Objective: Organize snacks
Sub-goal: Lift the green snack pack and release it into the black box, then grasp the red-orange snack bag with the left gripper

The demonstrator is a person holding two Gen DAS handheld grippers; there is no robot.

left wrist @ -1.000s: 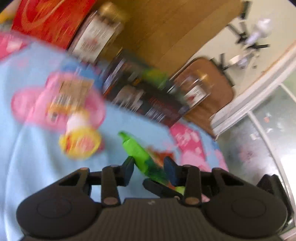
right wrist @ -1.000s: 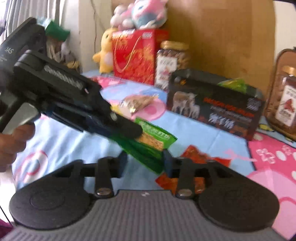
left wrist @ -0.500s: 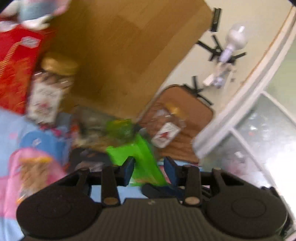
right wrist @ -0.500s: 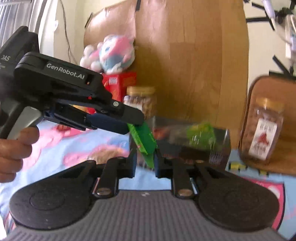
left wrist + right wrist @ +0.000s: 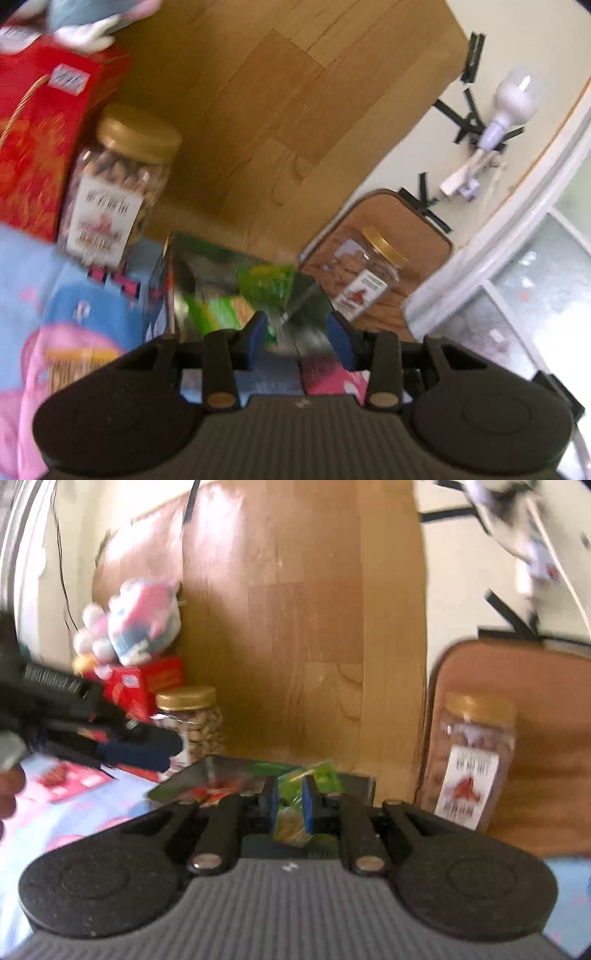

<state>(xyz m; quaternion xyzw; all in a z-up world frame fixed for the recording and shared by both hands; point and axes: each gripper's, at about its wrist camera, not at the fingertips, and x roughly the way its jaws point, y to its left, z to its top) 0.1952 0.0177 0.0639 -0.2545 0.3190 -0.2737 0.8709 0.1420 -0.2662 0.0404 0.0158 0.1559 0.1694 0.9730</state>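
Observation:
My right gripper [image 5: 290, 806] is shut on a green snack packet [image 5: 291, 827], whose crinkled end shows between the blue pads. It hovers just in front of a dark open box [image 5: 221, 771] with green and red packets inside. My left gripper [image 5: 297, 339] stands open with nothing between its fingers, facing the same box [image 5: 177, 280]. In the right wrist view the left gripper [image 5: 166, 746] reaches in from the left, and no packet shows at its tip. A person's hand [image 5: 7, 786] holds it.
Two gold-lidded nut jars [image 5: 114, 192] [image 5: 365, 273] flank the box in front of a wooden board [image 5: 258, 110]. A red gift box [image 5: 40, 140] with a plush toy [image 5: 140, 627] on it stands at the left. A pink snack bag [image 5: 70, 362] lies on the blue cloth [image 5: 22, 258].
Both grippers rose off the cloth and moved toward the dark box. The right gripper closed on the green packet, which no longer shows in the left gripper's jaws.

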